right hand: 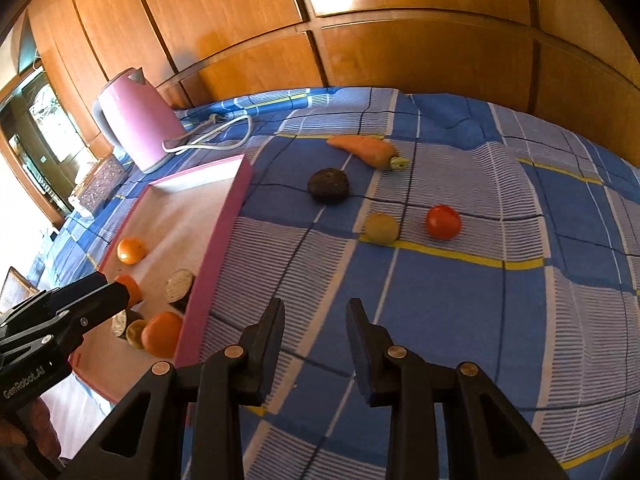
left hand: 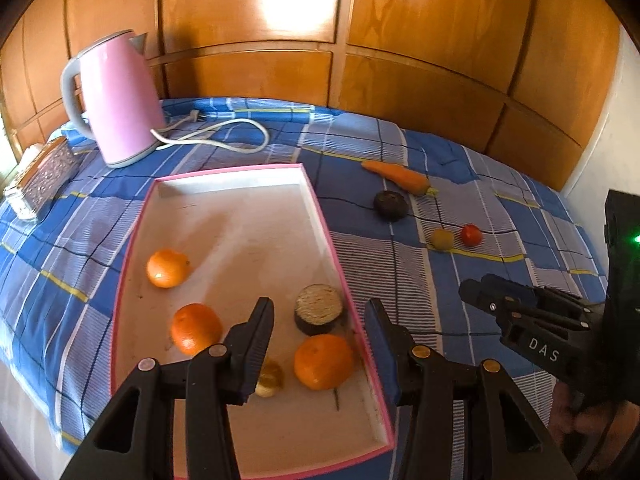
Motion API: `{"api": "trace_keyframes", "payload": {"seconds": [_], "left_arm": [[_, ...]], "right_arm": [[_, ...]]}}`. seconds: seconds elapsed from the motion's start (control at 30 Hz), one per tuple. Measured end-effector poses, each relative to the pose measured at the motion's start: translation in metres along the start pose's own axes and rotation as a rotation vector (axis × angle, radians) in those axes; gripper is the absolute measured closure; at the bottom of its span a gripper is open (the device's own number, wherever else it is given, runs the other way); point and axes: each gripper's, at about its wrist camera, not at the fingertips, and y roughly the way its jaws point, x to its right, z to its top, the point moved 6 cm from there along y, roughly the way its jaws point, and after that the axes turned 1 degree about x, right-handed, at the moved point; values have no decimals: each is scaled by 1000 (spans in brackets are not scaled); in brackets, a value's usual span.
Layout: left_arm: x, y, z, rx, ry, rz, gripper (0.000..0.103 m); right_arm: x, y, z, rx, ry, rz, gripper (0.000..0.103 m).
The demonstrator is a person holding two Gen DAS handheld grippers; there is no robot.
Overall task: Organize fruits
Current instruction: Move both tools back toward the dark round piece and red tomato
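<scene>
While the pink-rimmed, shallow rectangular tray point(left hand: 320, 216) lies on the blue checked cloth point(left hand: 400, 256) of the surface, five or six pieces are seen gathered in its near half: three glossy round oranges point(left hand: 167, 268) point(left hand: 196, 329) point(left hand: 323, 361), a dark halved fruit with a pale fibrous cut face point(left hand: 319, 309) and a small yellowish fruit point(left hand: 269, 380), partly hidden behind a finger (a further dark half beside it is seen only from the right wrist view). Outside the tray, on the cloth, a tapered matte orange carrot point(right hand: 365, 149), a dark, rough, rounded fruit point(right hand: 329, 185), a small dull yellow-green round fruit point(right hand: 381, 228) and a smooth red tomato point(right hand: 443, 221) are spread well apart from the tools.

The left tool point(left hand: 320, 344) is held released, its black fingers wide apart, above the tray's near half; the nearest orange and the halved fruit are framed between the fingers, and nothing is gripped. The right tool point(right hand: 316, 344) is likewise released, moderately open, held over bare cloth just beside the tray's right wall; the yellow-green fruit and the tomato lie ahead of it, untouched.

A pink, smooth-sided electric kettle point(left hand: 120, 100) with a grey handle and a looped white cord point(left hand: 224, 140) is placed behind the tray, before a glossy wooden panelled wall point(left hand: 400, 40).
</scene>
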Motion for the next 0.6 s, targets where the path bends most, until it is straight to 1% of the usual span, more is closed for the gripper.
{"api": "trace_keyframes", "payload": {"seconds": [0.33,0.53,0.6], "left_arm": [[24,20,15,-27,32,-39,55],[41,37,31,-41,52,-64,55],[46,46,36,-57,52,-77,55]], "right_arm": [[29,5,13,4,36,-34,71],[45,9,21,5,40,-54,71],[50,11,25,6,42,-60,71]]}}
